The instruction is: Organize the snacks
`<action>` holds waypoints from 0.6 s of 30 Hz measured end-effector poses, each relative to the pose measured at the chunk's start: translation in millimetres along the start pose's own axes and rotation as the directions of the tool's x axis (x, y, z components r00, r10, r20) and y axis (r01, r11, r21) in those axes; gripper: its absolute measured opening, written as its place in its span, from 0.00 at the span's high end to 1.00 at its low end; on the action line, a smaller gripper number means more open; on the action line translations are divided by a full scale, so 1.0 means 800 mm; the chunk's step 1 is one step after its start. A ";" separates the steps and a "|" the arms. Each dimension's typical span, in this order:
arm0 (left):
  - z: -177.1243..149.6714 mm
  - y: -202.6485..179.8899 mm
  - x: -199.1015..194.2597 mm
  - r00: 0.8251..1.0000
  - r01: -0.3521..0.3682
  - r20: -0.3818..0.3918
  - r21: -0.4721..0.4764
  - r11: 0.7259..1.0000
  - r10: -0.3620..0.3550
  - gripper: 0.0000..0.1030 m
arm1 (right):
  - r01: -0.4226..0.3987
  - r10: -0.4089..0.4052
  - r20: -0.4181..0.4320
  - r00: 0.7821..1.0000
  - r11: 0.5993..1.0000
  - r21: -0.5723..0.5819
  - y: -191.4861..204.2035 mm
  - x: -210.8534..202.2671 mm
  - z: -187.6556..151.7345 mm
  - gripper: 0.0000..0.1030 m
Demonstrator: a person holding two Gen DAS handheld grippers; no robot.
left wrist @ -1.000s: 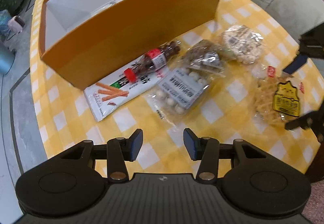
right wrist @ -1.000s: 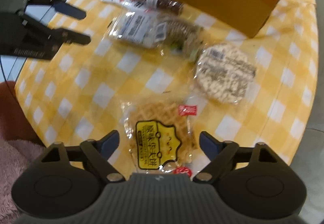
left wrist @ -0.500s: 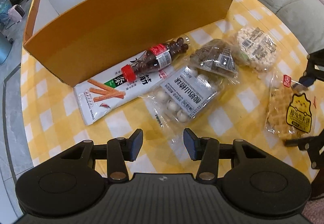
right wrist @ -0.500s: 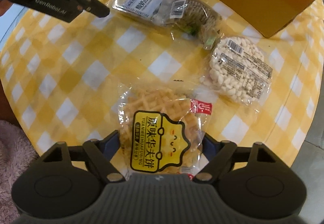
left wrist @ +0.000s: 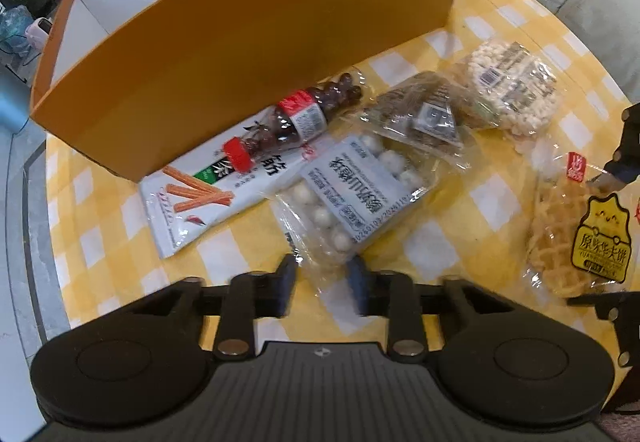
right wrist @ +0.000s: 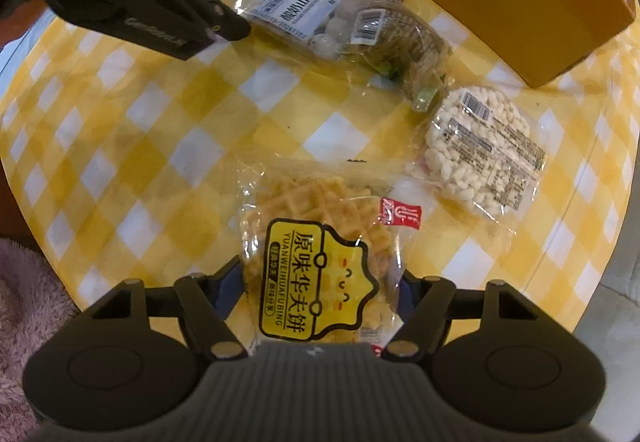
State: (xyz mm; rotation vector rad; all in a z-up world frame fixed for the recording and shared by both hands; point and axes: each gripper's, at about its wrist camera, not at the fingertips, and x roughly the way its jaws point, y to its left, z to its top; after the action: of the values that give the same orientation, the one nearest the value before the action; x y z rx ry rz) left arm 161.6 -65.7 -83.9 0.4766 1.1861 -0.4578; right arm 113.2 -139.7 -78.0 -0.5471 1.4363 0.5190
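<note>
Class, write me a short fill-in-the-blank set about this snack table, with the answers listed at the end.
1. The box behind the snacks is ____ outside.
2. The right gripper straddles the packet of ____.
3. The small bottle has a ____ cap.
4. The tablecloth is checked white and ____.

Answers: orange; waffles; red; yellow

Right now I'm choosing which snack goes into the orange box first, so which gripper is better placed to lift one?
Right. The right gripper already straddles the yellow-labelled waffle packet; the left gripper only reaches the clear bag of white balls at its edge.
</note>
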 end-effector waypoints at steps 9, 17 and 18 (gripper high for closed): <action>-0.016 -0.006 -0.018 1.000 -0.014 -0.005 0.012 1.000 0.014 0.91 | -0.016 0.016 0.003 1.000 0.999 -0.039 0.018 -0.005 -0.005 0.35; -0.054 0.011 -0.032 0.999 -0.011 -0.052 -0.002 1.000 0.011 0.93 | -0.043 0.043 0.010 0.999 0.998 -0.044 0.017 -0.010 0.003 0.36; -0.062 0.012 -0.033 0.998 -0.017 -0.058 -0.002 1.000 0.016 0.93 | -0.044 0.045 0.011 0.999 0.998 -0.044 0.015 -0.010 0.005 0.36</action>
State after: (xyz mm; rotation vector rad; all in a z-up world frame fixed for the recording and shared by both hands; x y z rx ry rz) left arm 121.4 -26.9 -72.5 0.4999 1.2380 -0.4305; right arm 108.1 -127.8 -70.2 -0.5471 1.4316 0.5895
